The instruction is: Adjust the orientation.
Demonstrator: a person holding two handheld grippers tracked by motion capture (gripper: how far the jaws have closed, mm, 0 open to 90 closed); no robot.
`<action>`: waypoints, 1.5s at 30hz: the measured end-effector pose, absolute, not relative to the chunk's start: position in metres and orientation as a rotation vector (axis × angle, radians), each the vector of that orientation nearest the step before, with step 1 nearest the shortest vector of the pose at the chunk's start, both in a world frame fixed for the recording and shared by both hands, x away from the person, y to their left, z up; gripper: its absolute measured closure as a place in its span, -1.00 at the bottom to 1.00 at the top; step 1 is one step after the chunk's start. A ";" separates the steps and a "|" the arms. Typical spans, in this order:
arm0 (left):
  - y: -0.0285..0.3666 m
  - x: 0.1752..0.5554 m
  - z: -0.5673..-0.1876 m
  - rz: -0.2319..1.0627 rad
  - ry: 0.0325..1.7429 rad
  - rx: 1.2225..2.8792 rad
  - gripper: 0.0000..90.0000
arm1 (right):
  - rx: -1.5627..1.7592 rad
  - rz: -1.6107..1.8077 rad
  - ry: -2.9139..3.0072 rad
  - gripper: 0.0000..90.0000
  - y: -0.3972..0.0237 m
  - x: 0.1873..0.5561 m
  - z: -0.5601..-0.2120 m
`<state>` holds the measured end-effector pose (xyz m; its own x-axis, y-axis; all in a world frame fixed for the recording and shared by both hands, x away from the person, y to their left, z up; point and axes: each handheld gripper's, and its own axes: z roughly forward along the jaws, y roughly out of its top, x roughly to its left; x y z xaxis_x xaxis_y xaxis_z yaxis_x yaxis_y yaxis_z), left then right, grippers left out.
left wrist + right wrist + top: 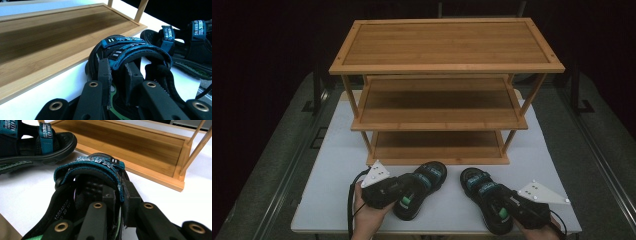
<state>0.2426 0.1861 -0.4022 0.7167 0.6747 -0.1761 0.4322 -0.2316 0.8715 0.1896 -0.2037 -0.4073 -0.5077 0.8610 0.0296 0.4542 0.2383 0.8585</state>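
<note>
Both sandals lying on white table (337,165) just in front of shelf (437,155) bottom tier. Left gripper (119,72) pinching left sandal (419,187) strap; right gripper (119,195) pinching right sandal (484,192) strap. Risk: soft straps slipping or stretching during lift, soles swinging, toes catching shelf lip, sandals bumping each other.

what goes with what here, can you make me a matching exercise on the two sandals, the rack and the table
Things:
1. left sandal
2. right sandal
3. rack
4. table

Descriptions:
A. white, bears everything else
B. wooden, three shelves, all bare
C. strap gripped by the left hand-held gripper
D. strap gripped by the right hand-held gripper

Pairs: 1-C, 2-D, 3-B, 4-A
</note>
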 end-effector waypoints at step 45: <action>0.164 0.268 -0.398 0.388 0.958 1.750 0.73 | 1.186 1.203 1.971 0.82 -0.170 0.233 -0.386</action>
<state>0.2676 0.1636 -0.3978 0.6263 0.7576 -0.1841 0.4156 -0.1246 0.9010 0.2329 -0.1697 -0.3865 -0.4673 0.8841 -0.0013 0.4029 0.2142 0.8898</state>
